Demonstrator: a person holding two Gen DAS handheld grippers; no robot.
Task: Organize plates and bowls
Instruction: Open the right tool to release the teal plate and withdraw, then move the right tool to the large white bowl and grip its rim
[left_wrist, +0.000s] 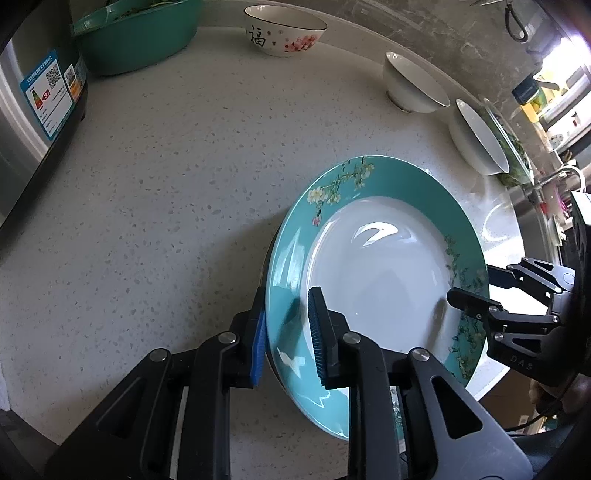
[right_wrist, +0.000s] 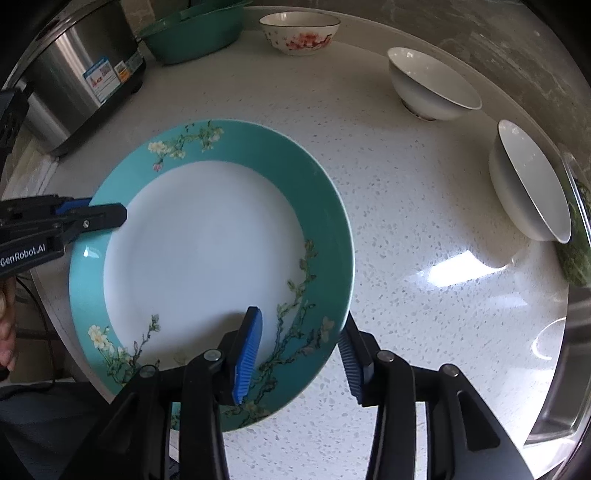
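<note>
Left wrist view: left claw (left_wrist: 286, 334) clenched on the near rim of the plate (left_wrist: 376, 273), one pad under the teal rim, one on top; plate tilted, its far edge toward the counter (left_wrist: 166, 184). Right claw (left_wrist: 469, 291) seen at the plate's right edge, not clamping. Advice for the step: keep the left grip firm on the rim, support the plate level, avoid twisting at one edge, lower it flat before letting go. Count here: one plate, one flowered bowl (left_wrist: 284, 31), two white bowls, the nearer (left_wrist: 476, 140) and the farther (left_wrist: 413, 83), one green basin (left_wrist: 136, 37), one cooker (left_wrist: 33, 110). Right wrist view: right claw (right_wrist: 301, 354) released, pads astride the plate (right_wrist: 207, 258) rim with a clear gap on each side. Left claw (right_wrist: 96, 216) pinching the opposite rim. Plate held over the front part of the counter (right_wrist: 406, 221). Same count: flowered bowl (right_wrist: 299, 31), white bowl (right_wrist: 432, 83), second white bowl (right_wrist: 528, 184) leaning on its side, basin (right_wrist: 192, 33), cooker (right_wrist: 77, 70).
</note>
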